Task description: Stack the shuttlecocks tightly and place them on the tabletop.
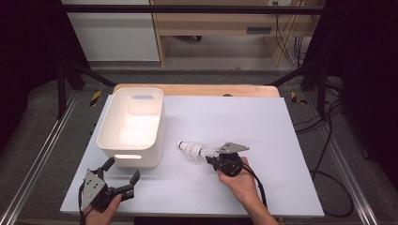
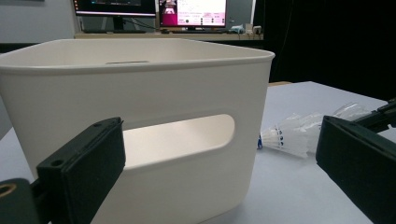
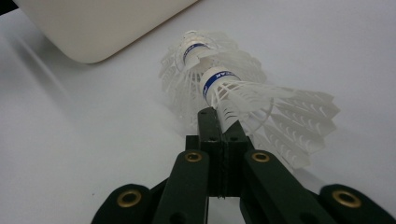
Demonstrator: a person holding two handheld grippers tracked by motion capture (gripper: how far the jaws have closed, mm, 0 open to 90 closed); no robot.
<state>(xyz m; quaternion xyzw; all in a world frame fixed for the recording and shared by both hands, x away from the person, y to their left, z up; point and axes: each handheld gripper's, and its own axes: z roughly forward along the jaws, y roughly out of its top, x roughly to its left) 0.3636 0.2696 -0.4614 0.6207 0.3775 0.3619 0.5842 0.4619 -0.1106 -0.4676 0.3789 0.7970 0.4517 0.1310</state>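
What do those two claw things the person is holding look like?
Both are black. The left claw has two flat blocky fingers and a grey three-cornered plate on top. The right claw has the same grey plate, brass-coloured rivets at its joints, and a black cable trailing back. No sleeves show.

We count one white bin [image 1: 133,126] on the bench [image 1: 263,122], and two shuttlecocks: one [image 3: 252,100] nearer the camera in the right gripper view, another [image 3: 194,56] behind it. Two tongs too: left [image 1: 123,176], right [image 1: 212,158].
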